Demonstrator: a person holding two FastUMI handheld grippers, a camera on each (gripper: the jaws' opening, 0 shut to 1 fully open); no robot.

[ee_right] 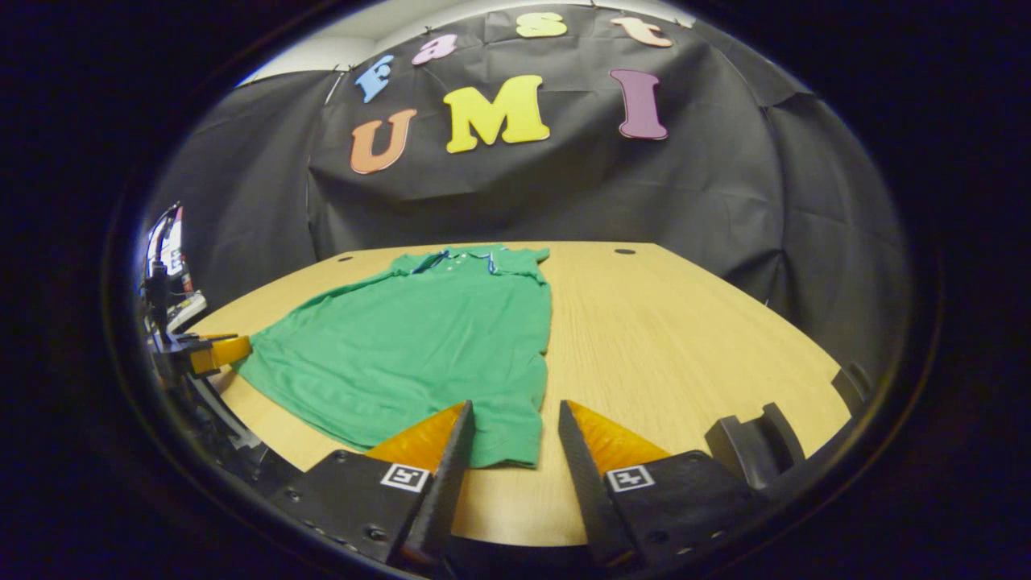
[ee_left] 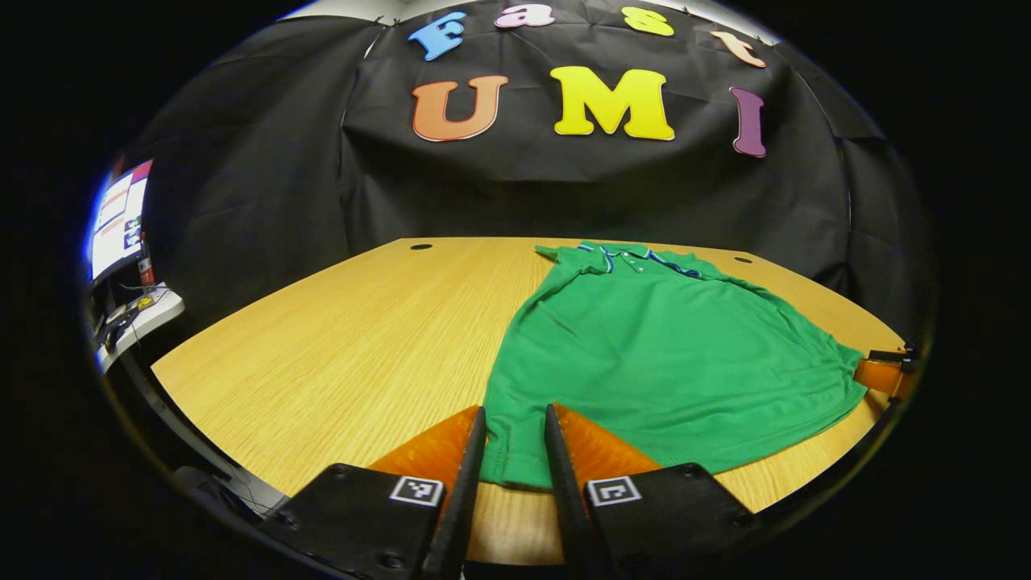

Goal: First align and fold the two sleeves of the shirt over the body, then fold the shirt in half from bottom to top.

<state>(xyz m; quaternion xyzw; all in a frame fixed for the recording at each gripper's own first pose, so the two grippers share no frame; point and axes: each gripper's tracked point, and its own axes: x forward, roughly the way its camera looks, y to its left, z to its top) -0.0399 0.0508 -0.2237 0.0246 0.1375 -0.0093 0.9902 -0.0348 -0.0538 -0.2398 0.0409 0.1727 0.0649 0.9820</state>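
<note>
One green shirt (ee_left: 660, 354) lengthwise, collar (ee_left: 636, 258) far, hem near, both grippers' fingers parted, holding nothing.

My left view: low, near table's (ee_left: 322, 322) front edge, facing wall | my right view: likewise | shared: shirt (ee_left: 660, 354), tabletop.

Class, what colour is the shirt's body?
Green; the shirt shows best in the left gripper view.

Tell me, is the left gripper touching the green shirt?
Cannot tell: in the left gripper view the shirt's corner lies between its jaws, but contact is unclear.
</note>
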